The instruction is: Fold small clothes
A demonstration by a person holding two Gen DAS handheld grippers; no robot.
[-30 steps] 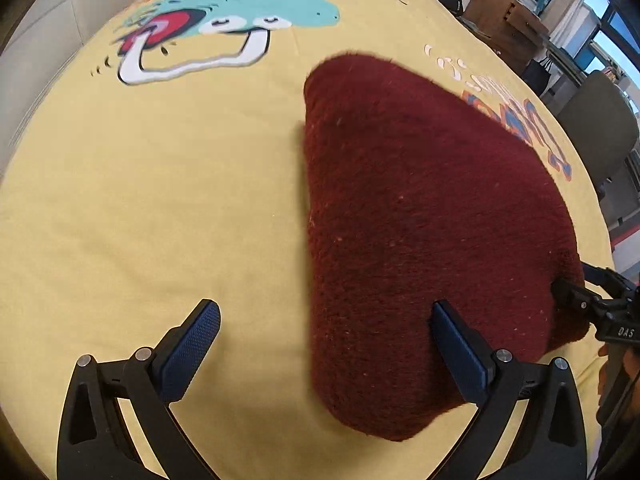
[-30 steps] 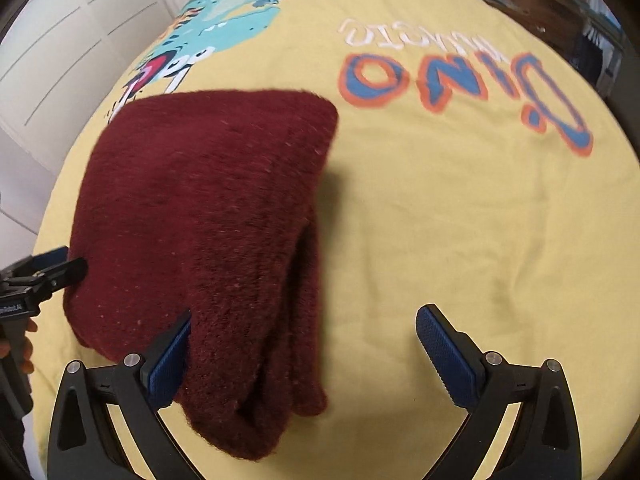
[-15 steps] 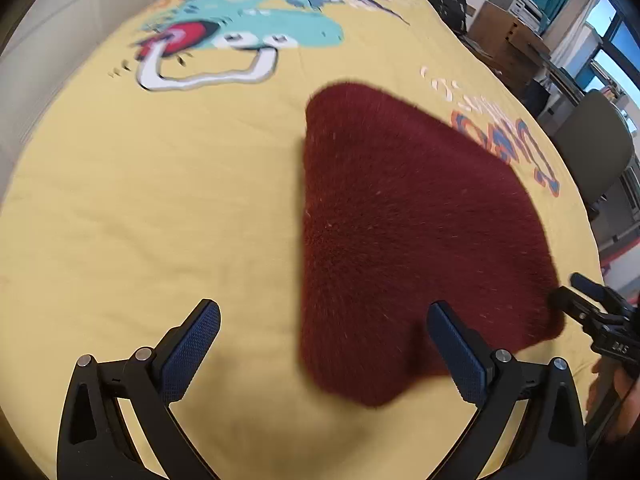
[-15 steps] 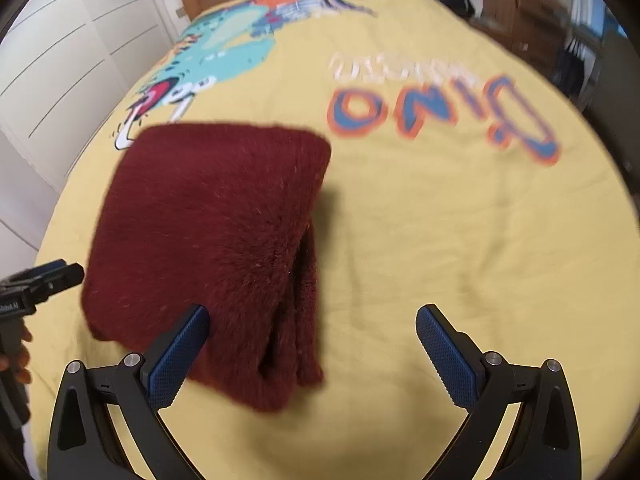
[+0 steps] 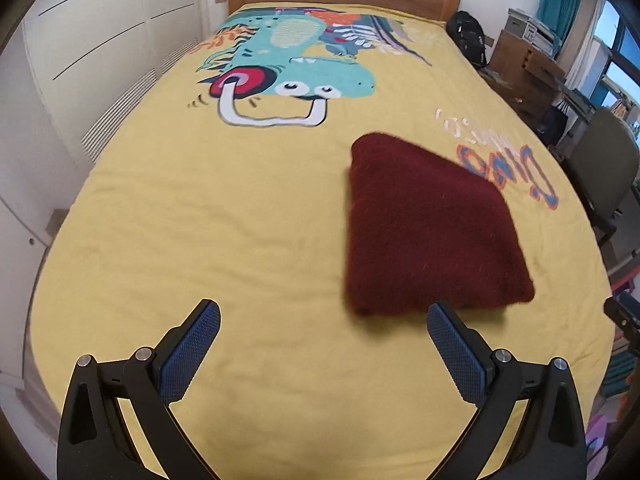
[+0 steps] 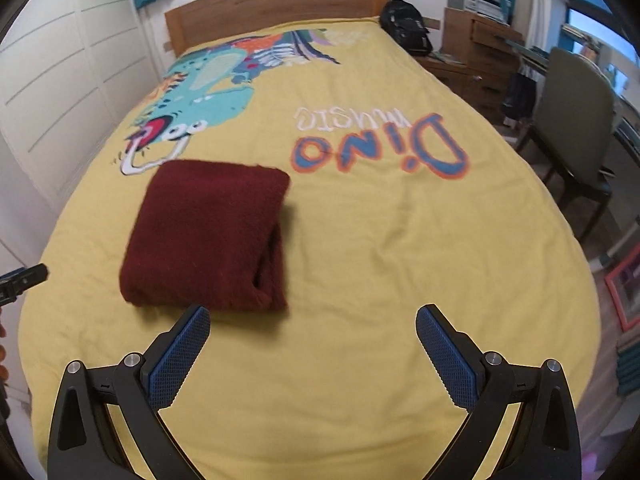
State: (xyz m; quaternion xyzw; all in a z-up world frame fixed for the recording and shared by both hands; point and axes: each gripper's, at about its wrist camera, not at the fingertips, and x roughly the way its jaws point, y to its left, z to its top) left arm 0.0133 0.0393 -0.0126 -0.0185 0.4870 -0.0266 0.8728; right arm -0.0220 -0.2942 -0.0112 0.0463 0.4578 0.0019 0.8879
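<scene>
A dark red fuzzy garment (image 5: pixel 424 232) lies folded into a thick square on the yellow bedspread (image 5: pixel 224 216). In the right wrist view the same garment (image 6: pixel 208 236) shows its stacked layers along its right edge. My left gripper (image 5: pixel 323 338) is open and empty, held above the bed just short of the garment's near edge. My right gripper (image 6: pixel 312 342) is also open and empty, with its left finger (image 6: pixel 180 354) close to the garment's near right corner. Neither gripper touches the cloth.
The bedspread carries a teal dinosaur print (image 5: pixel 296 76) and orange-blue lettering (image 6: pixel 380 148). A wooden headboard (image 6: pixel 276 4) closes the far end. White cupboards (image 5: pixel 100 40) stand on the left. A chair (image 6: pixel 576 120), a black bag (image 6: pixel 406 28) and a wooden desk (image 6: pixel 476 48) stand on the right.
Both grippers have pulled back and risen away from the garment, which now looks smaller and lies free on the bed. Both stayed open throughout.
</scene>
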